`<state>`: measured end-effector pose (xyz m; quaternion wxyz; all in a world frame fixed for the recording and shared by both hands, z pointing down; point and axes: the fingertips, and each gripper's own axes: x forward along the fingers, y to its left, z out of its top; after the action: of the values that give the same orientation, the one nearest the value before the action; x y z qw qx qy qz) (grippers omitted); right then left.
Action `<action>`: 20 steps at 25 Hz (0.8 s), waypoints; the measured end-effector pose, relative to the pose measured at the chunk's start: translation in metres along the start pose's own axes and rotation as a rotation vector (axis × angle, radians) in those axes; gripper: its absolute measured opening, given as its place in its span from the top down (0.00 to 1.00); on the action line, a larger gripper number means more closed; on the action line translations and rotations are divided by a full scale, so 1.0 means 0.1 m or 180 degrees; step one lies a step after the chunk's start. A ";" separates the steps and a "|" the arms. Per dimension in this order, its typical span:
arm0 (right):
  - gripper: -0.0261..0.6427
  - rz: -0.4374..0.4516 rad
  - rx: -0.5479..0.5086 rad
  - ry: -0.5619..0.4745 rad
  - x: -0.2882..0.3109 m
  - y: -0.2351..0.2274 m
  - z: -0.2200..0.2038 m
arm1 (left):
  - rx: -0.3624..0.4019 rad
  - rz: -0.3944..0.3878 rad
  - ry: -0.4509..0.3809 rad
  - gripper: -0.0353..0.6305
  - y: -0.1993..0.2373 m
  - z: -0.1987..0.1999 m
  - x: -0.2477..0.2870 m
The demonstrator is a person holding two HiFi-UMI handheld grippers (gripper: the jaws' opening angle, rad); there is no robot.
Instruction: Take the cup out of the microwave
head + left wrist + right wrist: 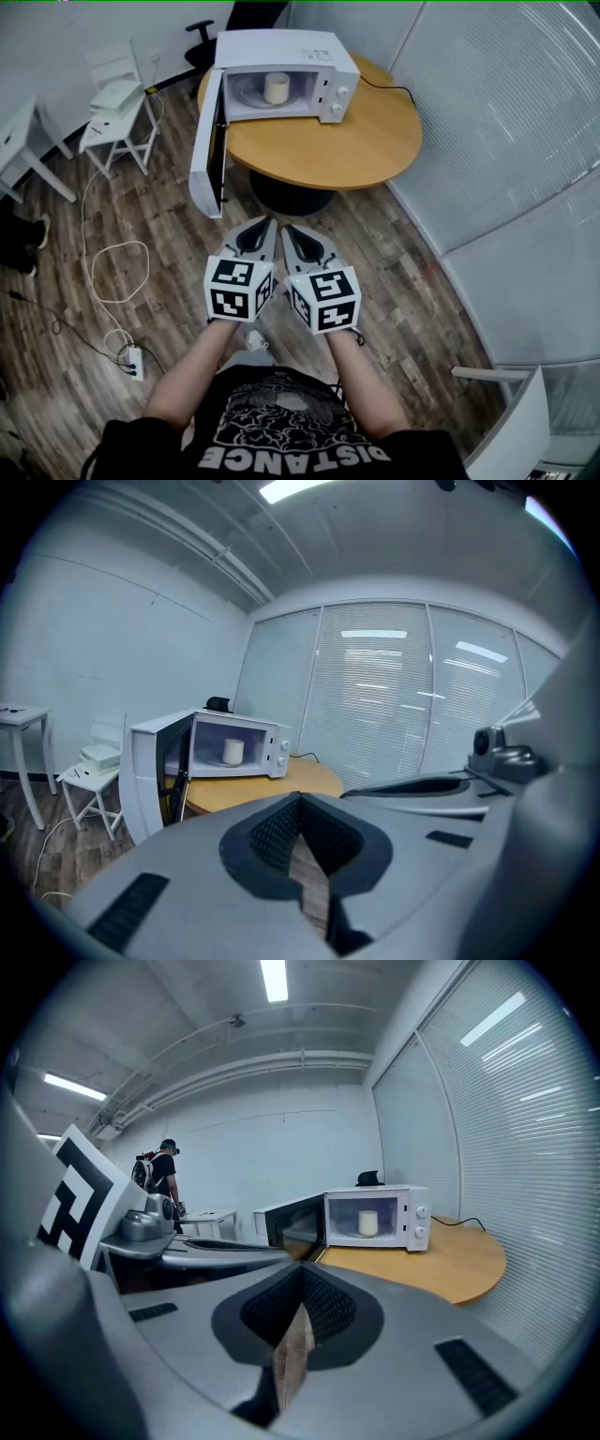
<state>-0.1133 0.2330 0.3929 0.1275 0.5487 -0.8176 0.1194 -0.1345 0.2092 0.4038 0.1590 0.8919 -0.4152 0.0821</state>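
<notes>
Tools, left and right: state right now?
Left tool: closed, empty.
Right tool: closed, empty.

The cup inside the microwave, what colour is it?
The cup is plain cream white, with no pattern; the head view shows it best.

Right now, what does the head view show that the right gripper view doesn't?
Head view only: a power strip on the floor and a white chair left of the round wooden table. Right gripper view only: a person standing in the background. Both: the microwave on that table, its door open, with the cup inside.
</notes>
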 end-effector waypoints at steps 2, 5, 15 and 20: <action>0.94 -0.0011 0.0030 -0.0012 0.12 -0.01 0.05 | -0.0017 0.0001 -0.0007 0.93 0.13 0.05 0.06; 0.94 -0.0042 0.0002 -0.0019 0.27 -0.02 0.11 | -0.0024 -0.0016 -0.0011 0.93 0.27 0.10 0.14; 0.94 -0.0130 -0.0002 -0.0050 0.53 -0.27 0.22 | -0.0027 -0.0080 -0.0018 0.93 0.40 0.18 0.45; 0.94 -0.0046 -0.0025 -0.0045 0.67 -0.51 0.24 | -0.0024 -0.0020 0.0002 0.93 0.39 0.21 0.72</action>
<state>-0.0927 0.1478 0.3959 0.1249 0.5549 -0.8149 0.1113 -0.1177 0.1274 0.4128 0.1627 0.8926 -0.4127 0.0803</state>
